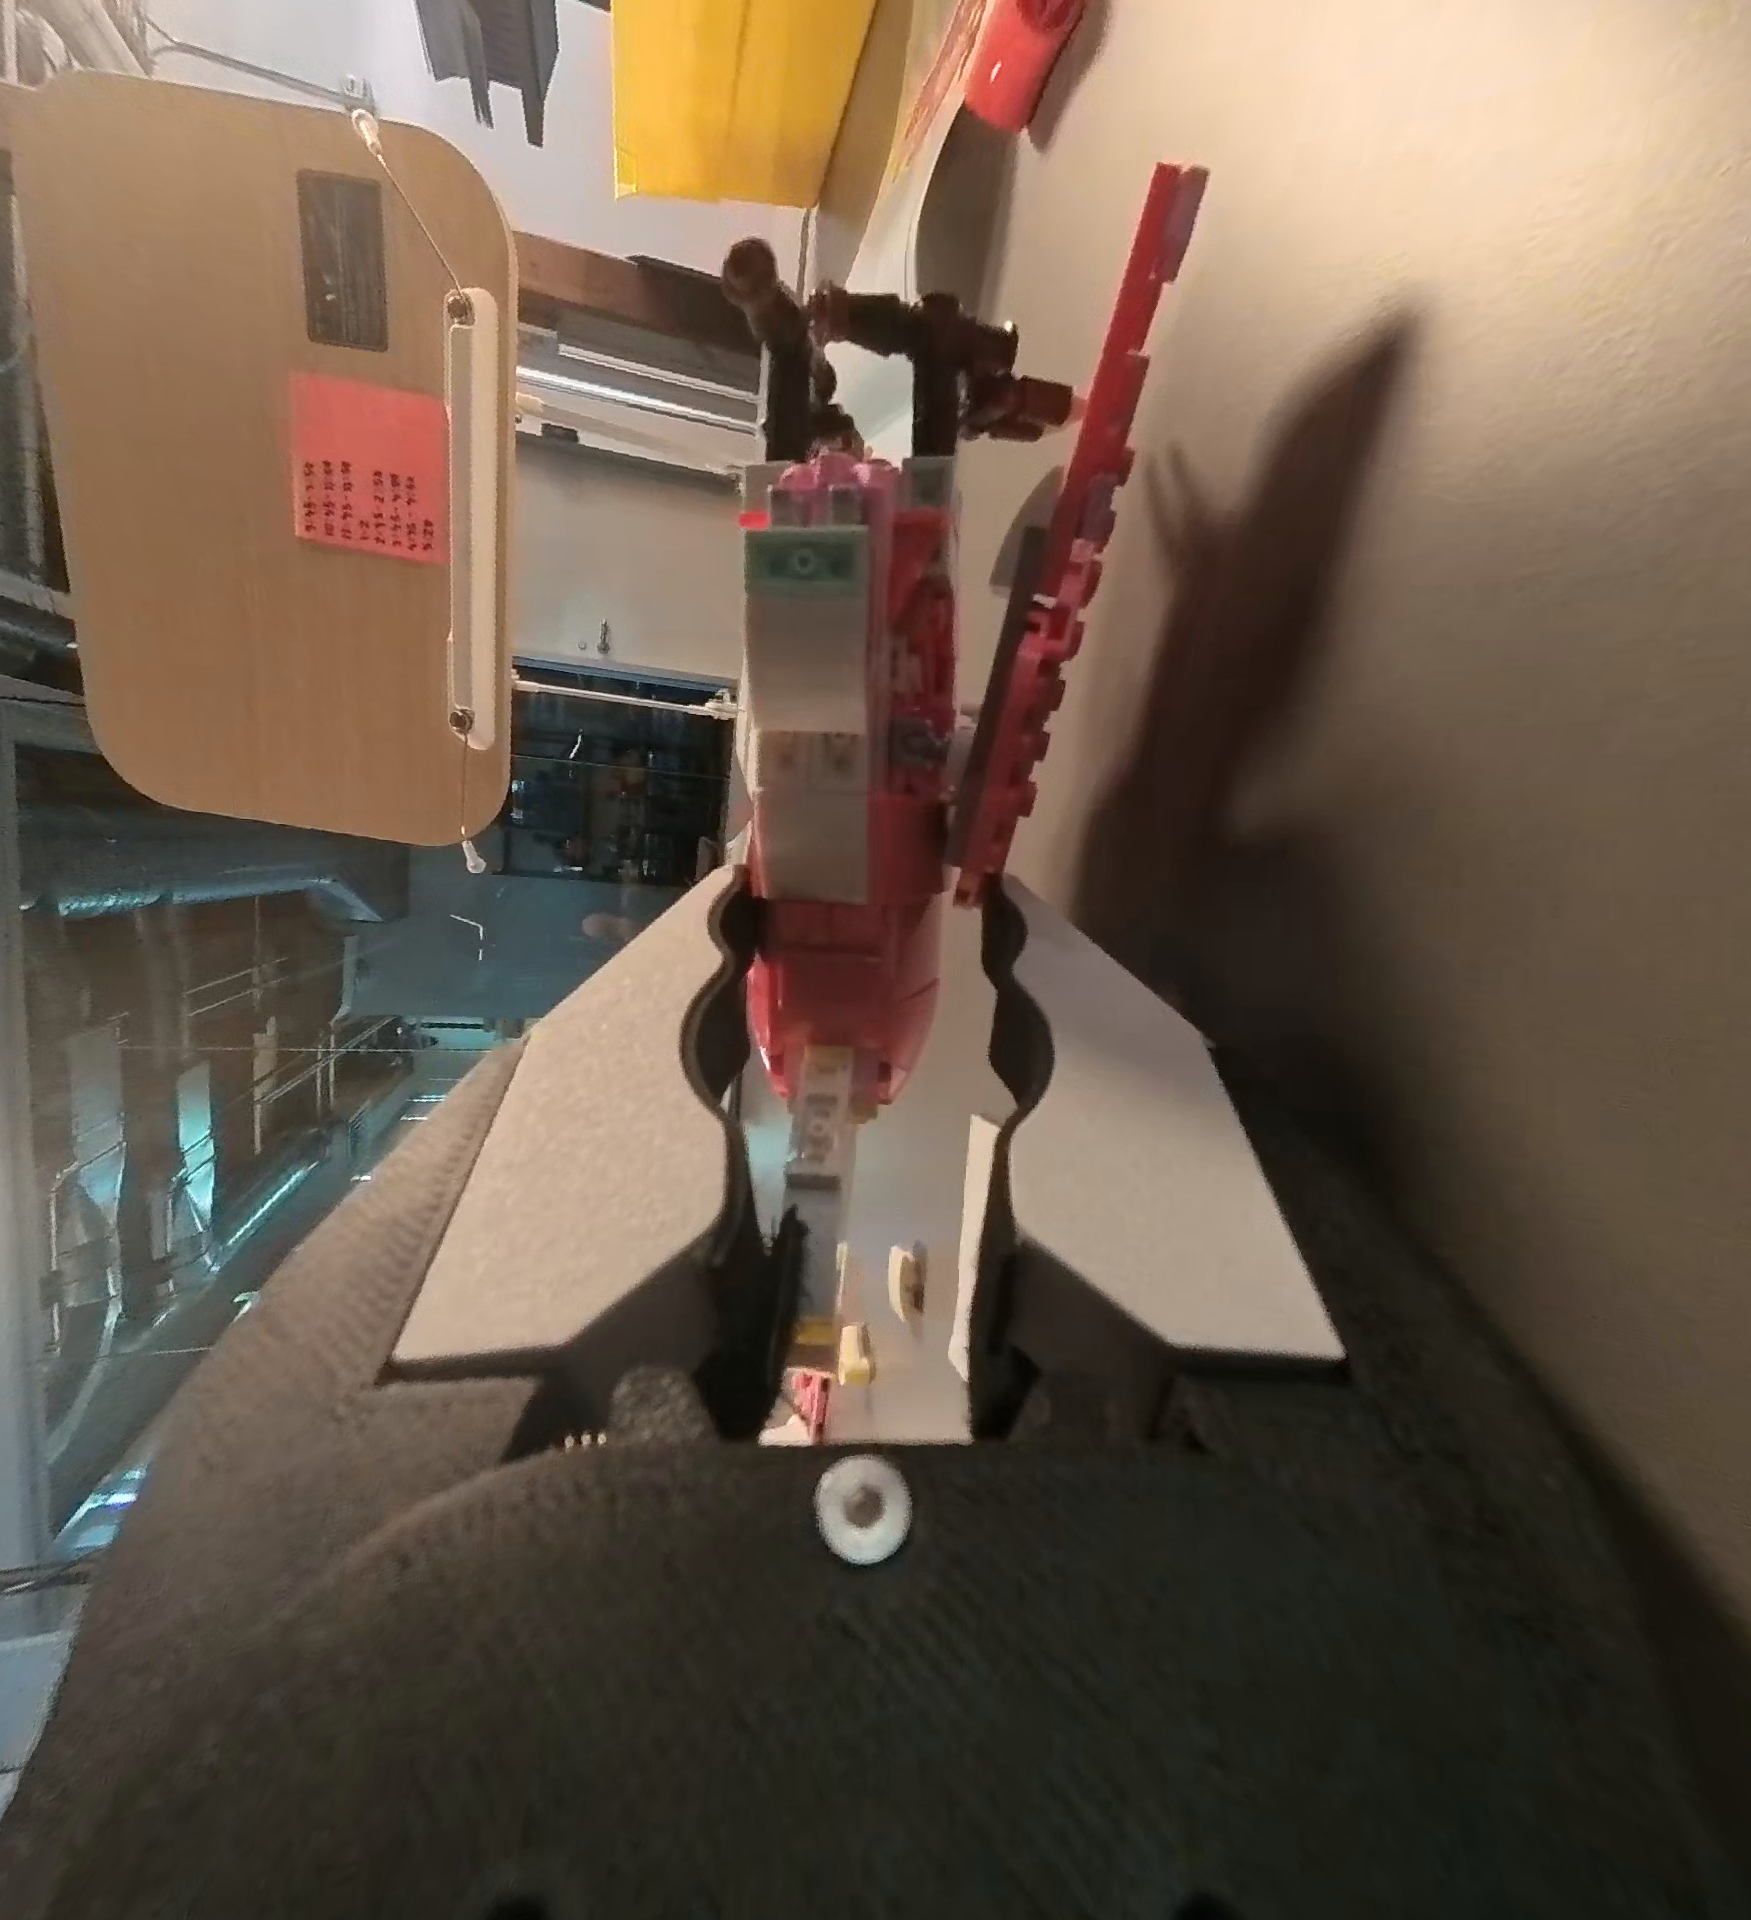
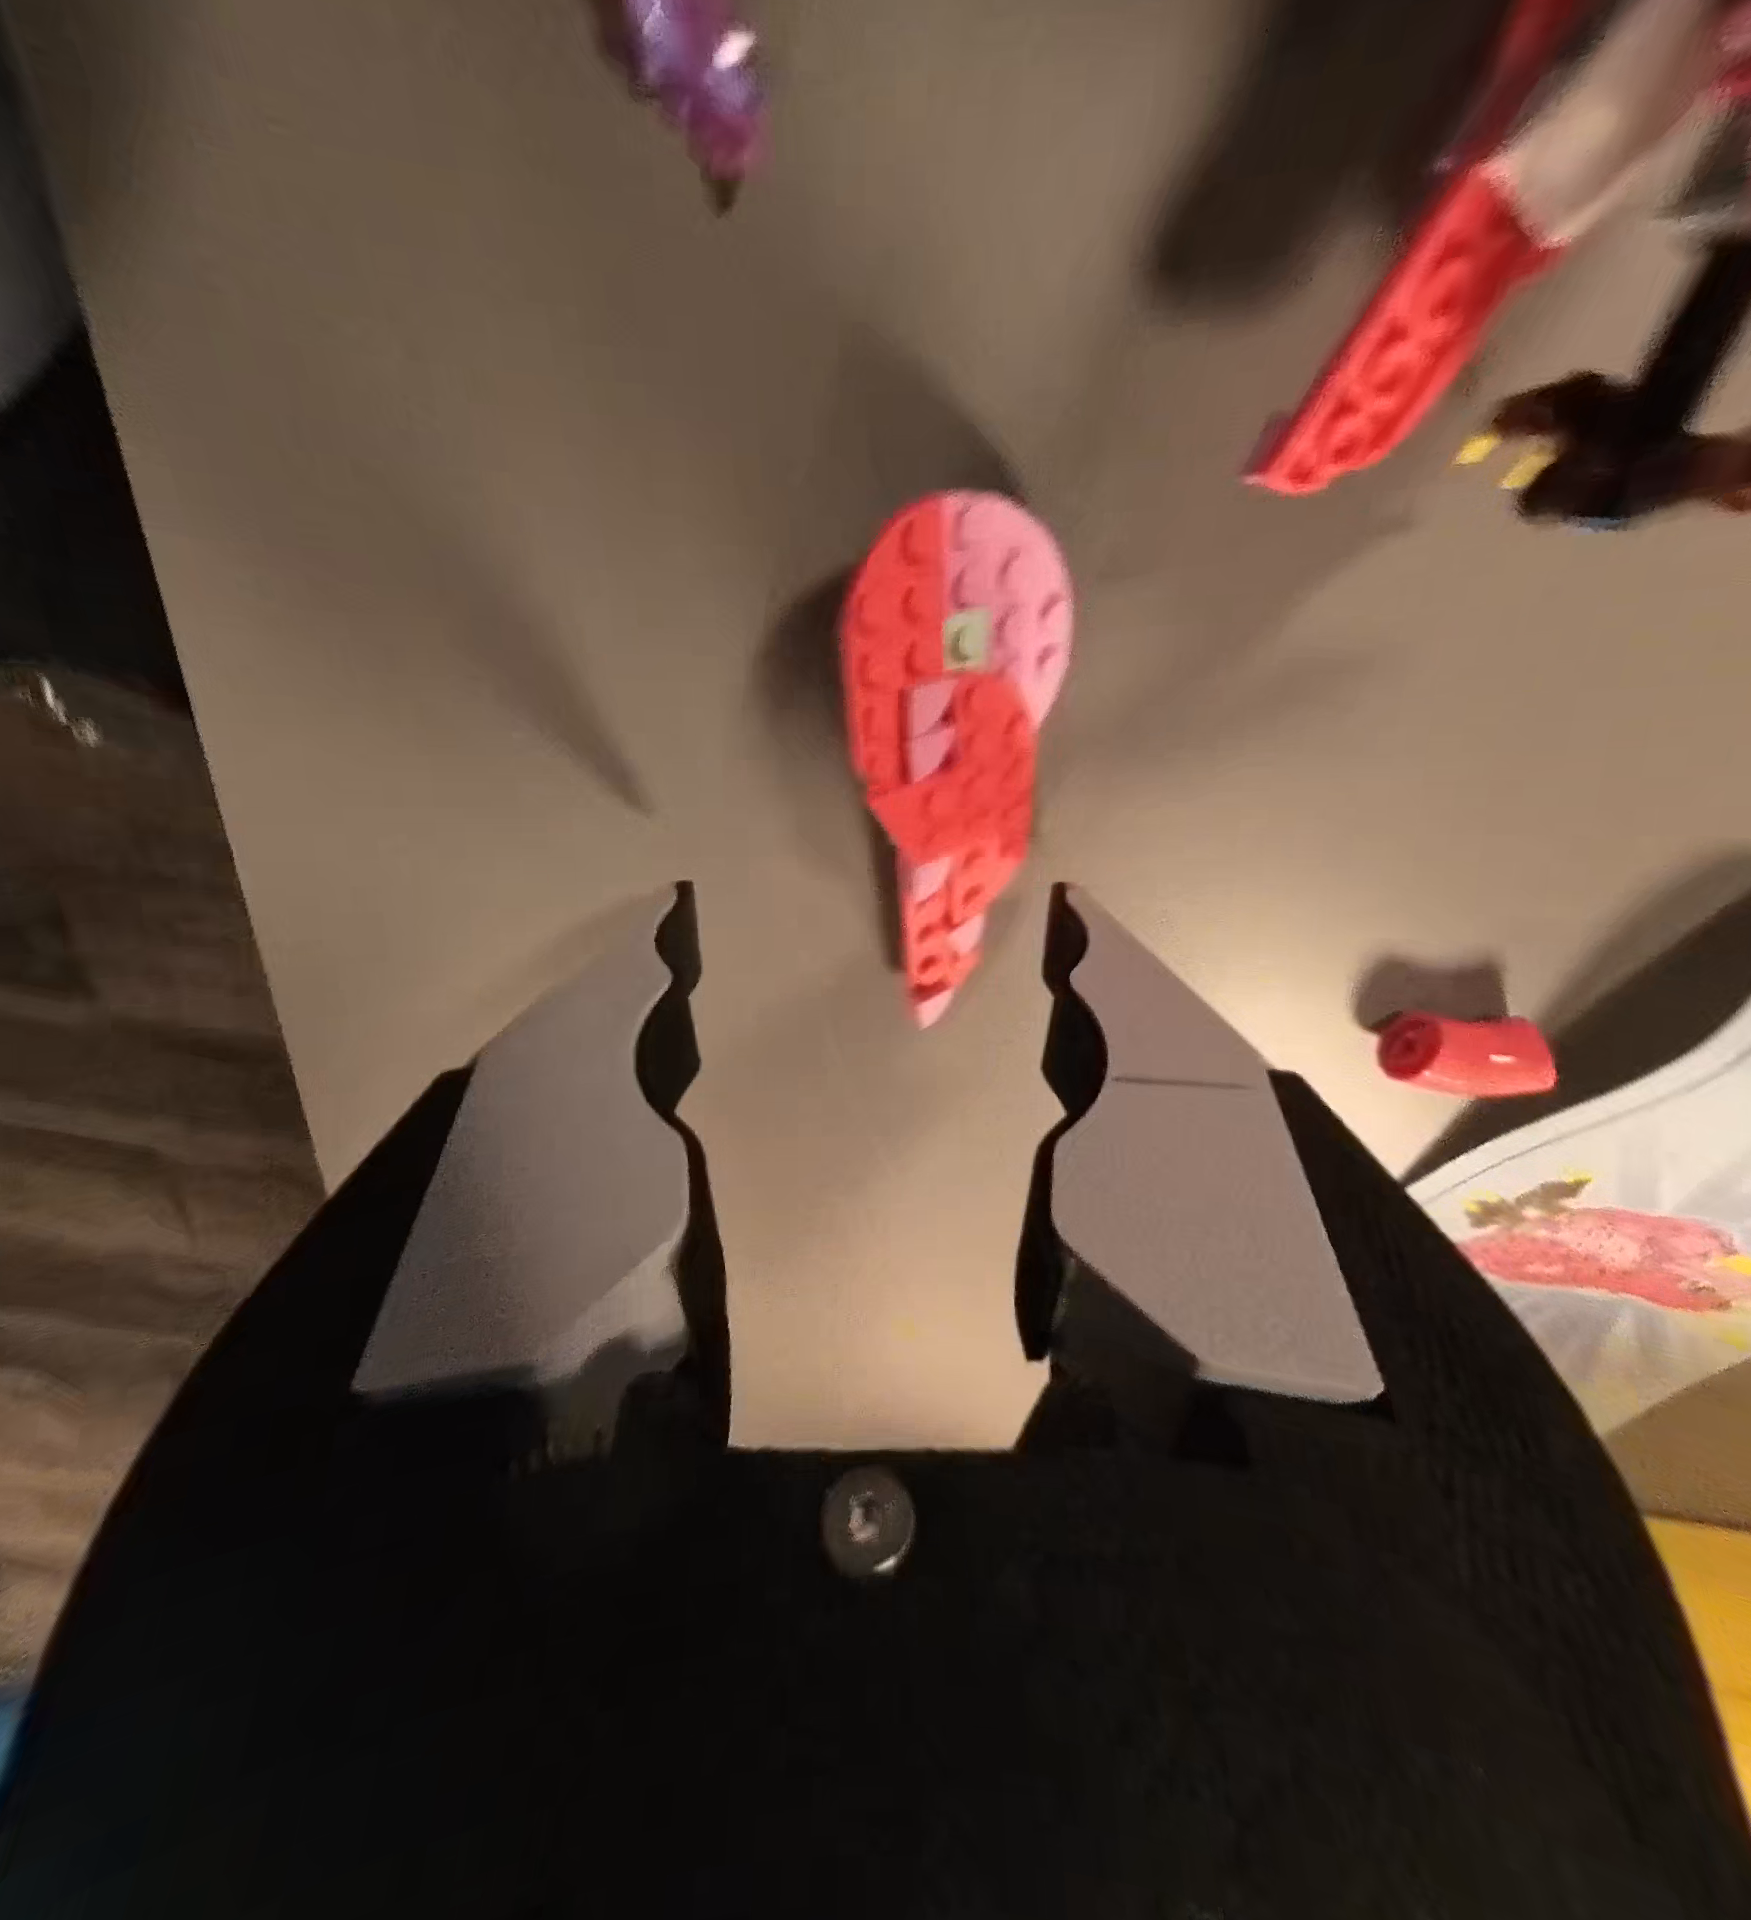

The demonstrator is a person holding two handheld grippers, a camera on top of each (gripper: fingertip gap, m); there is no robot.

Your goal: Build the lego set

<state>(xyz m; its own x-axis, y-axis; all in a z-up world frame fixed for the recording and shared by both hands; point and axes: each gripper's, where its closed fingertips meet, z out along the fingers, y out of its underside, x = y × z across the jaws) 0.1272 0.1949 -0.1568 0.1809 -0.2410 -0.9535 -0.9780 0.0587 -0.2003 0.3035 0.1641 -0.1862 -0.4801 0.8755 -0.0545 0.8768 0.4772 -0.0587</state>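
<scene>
My left gripper (image 1: 866, 914) is shut on a brick-built model (image 1: 850, 727) with a red, pink and grey body. It holds the model up off the beige table (image 1: 1473, 935). The model's dark legs (image 1: 892, 332) point away from me and a red wing (image 1: 1089, 582) sticks out on its right side. The model also shows, blurred, at the top right of the right wrist view (image 2: 1411, 353). My right gripper (image 2: 866, 904) is open. A separate red and pink wing plate (image 2: 954, 707) lies flat on the table, its narrow end between my fingers, touching neither pad.
A red cylinder piece (image 2: 1463, 1055) lies on the table to the right, beside a printed sheet (image 2: 1629, 1247). A purple piece (image 2: 705, 83) lies at the far side. A yellow box (image 1: 736, 94) and a wooden board (image 1: 268, 468) show beyond the model. One gripper's finger ends stand about 20 cm off the other's. The red cylinder piece (image 2: 1463, 1055) is about 9 cm from my right fingertips and 20 cm from my left.
</scene>
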